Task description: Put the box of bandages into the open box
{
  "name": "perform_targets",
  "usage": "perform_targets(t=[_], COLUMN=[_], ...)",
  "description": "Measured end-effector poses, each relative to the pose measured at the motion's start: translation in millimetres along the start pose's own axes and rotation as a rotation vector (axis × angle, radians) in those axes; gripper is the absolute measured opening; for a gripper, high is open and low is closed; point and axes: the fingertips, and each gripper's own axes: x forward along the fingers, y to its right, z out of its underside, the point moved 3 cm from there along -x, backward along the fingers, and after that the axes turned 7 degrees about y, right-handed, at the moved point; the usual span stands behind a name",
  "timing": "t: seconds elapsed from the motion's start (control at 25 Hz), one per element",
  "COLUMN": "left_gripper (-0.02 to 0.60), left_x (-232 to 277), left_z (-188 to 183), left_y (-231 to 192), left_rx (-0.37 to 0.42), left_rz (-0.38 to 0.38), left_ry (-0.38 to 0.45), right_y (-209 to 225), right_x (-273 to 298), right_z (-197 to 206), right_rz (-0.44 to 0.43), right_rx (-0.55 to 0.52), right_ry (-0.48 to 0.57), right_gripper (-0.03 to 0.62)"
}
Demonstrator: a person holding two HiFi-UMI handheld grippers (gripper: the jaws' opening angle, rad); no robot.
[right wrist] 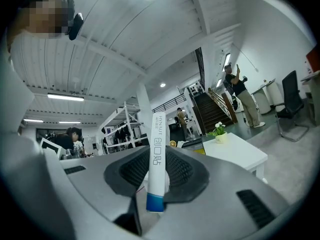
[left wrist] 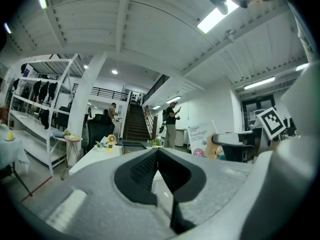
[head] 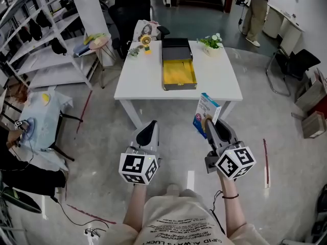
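Observation:
In the head view the open box (head: pixel 179 73), black-lidded with a yellow inside, lies in the middle of the white table (head: pixel 143 80) ahead of me. My right gripper (head: pixel 208 122) is shut on the white and blue box of bandages (head: pixel 206 113), held upright in front of the table's near right corner. In the right gripper view the bandage box (right wrist: pixel 157 159) stands edge-on between the pads. My left gripper (head: pixel 152 125) hovers beside it, shut and empty; its pads (left wrist: pixel 145 170) meet at the tips. The left gripper view also shows the bandage box (left wrist: pixel 200 139) at right.
A potted plant (head: pixel 211 42) and small ornaments (head: pixel 145 37) stand at the table's far edge. A white shelf rack (head: pixel 46 34) and a cloth-covered stand (head: pixel 43 111) are at left. A person (head: pixel 258 9) and a black chair (head: pixel 294 65) are at far right.

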Motion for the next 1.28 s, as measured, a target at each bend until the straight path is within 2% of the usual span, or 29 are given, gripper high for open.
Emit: perform_targets(t=[0.56,1.0,1.28], left_gripper=[0.021,0.021,0.022], left_x=[46,152,212], left_z=[19,37,50], left_y=[-43,-95,-123], left_rx=[-0.006,-0.034,-0.039], left_rz=[-0.022,-0.056,-0.083], left_ry=[-0.036,-0.08,-0.122], right_y=[37,99,141], right_x=[58,172,238], right_z=[17,21,34], right_rz=[0.013,-0.016,-0.036], right_rx=[0.044,0.074,0.157], right_ry=[-0.011,-0.049,-0.104], right_gripper=[0.091,0.091,0.091])
